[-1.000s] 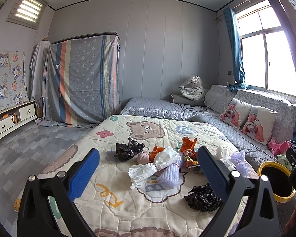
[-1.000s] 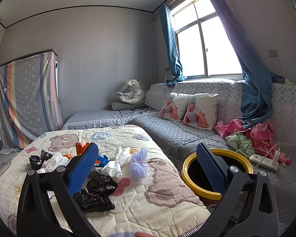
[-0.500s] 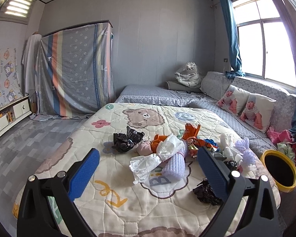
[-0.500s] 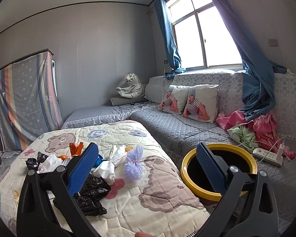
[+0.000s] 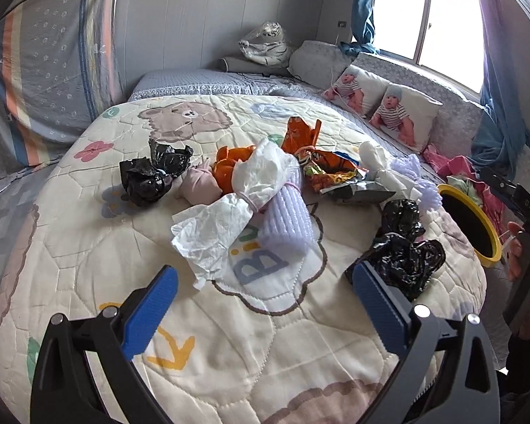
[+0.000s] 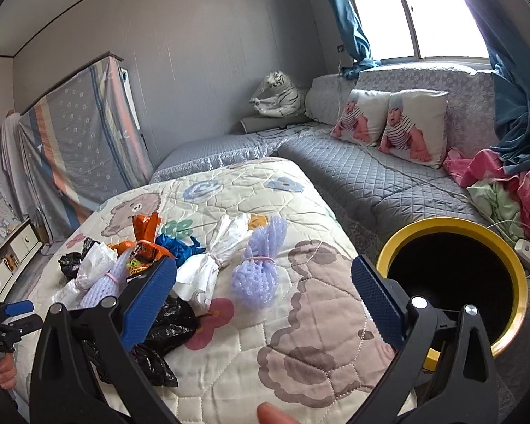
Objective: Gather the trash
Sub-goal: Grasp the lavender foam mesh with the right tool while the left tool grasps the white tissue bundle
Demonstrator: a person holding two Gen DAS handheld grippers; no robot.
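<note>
Both your left gripper (image 5: 261, 296) and right gripper (image 6: 265, 293) gape wide, empty. Lower the right onto the crumpled black plastic bag (image 6: 166, 325) at nine o'clock; the round yellow-rimmed bin (image 6: 512, 272) probably waits at three.

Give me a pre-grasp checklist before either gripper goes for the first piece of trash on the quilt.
1. Left gripper open, holding nothing: ok.
2. Right gripper open, holding nothing: ok.
3. Yellow-rimmed bin mouth unblocked: ok.
4. Nearest target, the black bag, beside the left gripper's right finger, not between the fingers: not ok.
5. Lavender foam net bundle lying apart from the pile: ok.
6. Room left inside the bin: cannot tell, interior dark.
</note>
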